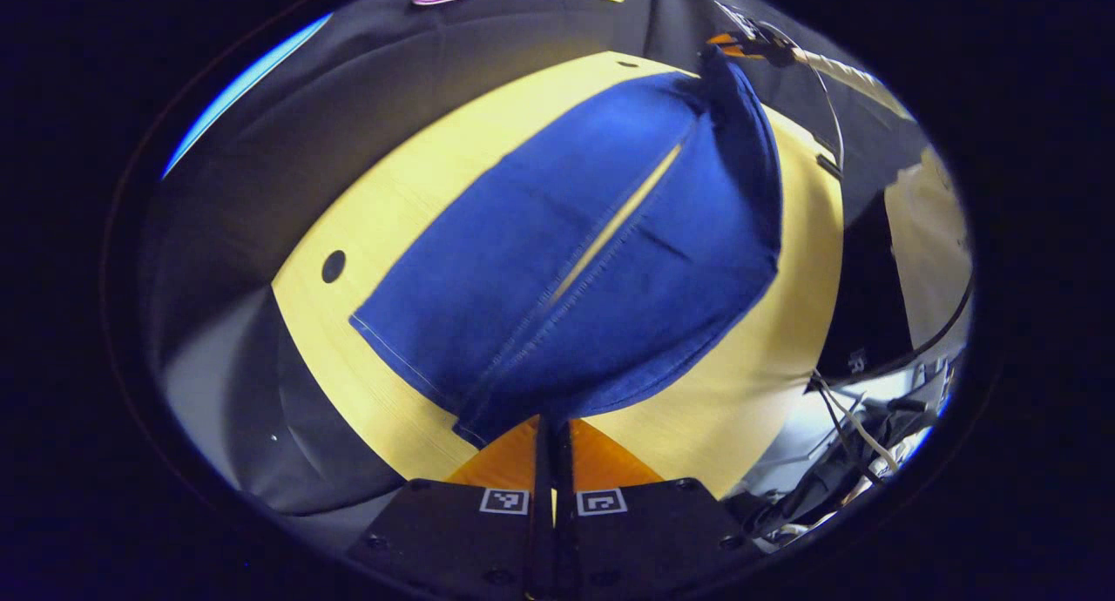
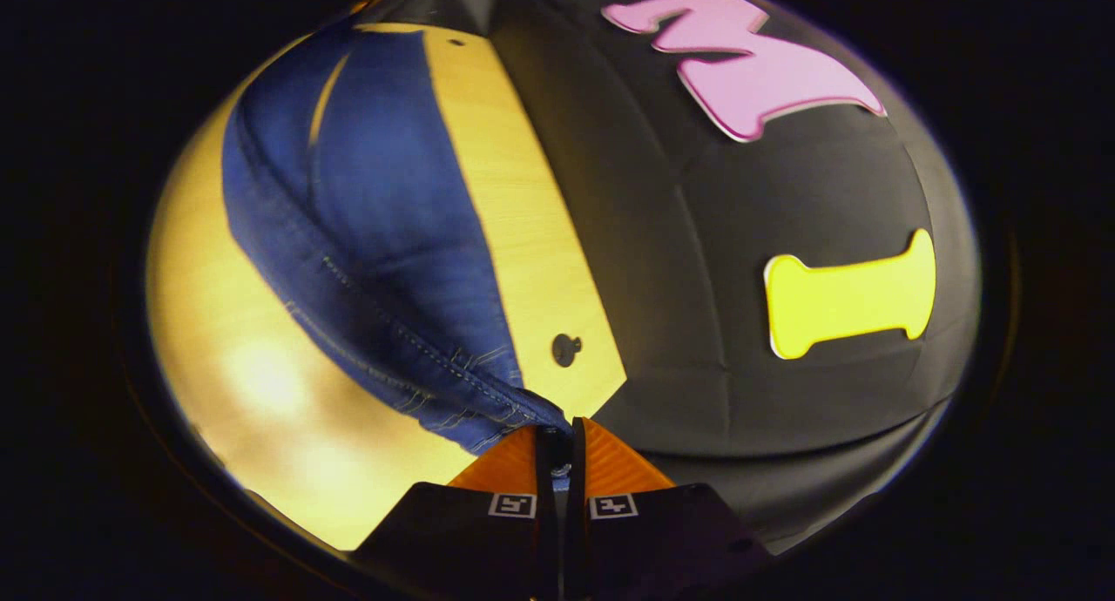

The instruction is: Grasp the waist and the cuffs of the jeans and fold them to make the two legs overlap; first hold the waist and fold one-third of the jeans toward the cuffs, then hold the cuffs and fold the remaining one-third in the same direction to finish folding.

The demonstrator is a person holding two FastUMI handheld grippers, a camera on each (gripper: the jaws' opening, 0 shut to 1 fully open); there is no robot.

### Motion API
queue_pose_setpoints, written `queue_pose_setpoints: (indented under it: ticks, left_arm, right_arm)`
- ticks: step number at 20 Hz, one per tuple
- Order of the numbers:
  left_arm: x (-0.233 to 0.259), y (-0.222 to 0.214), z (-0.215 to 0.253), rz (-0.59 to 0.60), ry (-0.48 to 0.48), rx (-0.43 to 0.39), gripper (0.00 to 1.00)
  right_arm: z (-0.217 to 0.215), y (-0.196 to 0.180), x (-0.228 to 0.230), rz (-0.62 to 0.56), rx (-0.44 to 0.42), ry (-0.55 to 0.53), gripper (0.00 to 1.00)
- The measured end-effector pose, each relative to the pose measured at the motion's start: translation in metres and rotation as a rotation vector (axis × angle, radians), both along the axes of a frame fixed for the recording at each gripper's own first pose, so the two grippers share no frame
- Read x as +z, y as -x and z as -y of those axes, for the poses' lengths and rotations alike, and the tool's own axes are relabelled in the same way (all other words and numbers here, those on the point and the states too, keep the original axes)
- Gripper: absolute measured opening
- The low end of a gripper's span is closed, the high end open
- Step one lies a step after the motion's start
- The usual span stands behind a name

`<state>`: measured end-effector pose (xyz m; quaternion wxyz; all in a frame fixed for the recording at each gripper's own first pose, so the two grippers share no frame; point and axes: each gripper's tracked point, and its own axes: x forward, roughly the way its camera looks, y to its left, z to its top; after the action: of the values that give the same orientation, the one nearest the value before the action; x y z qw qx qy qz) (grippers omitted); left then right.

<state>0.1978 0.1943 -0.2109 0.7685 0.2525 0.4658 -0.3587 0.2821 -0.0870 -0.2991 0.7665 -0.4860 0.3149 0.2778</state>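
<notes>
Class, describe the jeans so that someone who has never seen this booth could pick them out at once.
Find the pale wooden table in front of the black cloth wall. The jeans lie spread on it, both legs side by side with a thin strip of tabletop between them. They are the one deep blue, stitched cloth there, pinched at opposite ends by orange-fingered grippers.

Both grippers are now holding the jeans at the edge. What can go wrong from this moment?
1. The left gripper pinches the jeans only by a thin corner, so the heavy denim may slip out during the lift.
2. The right gripper likewise grips just a seam edge; losing it would probably drop that side onto the table, leaving the legs misaligned.
</notes>
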Motion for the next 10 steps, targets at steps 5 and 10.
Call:
queue_pose_setpoints:
  ticks: [5, 10]
  left_arm:
    - [-0.006, -0.108, 0.002, 0.037, 0.201, 0.335, 0.06]
    - [-0.051, -0.171, -0.025, 0.128, 0.147, 0.569, 0.06]
  right_arm:
    - [0.006, -0.087, -0.033, 0.005, -0.313, -0.058, 0.07]
    - [0.023, -0.12, -0.078, -0.019, -0.532, -0.101, 0.07]
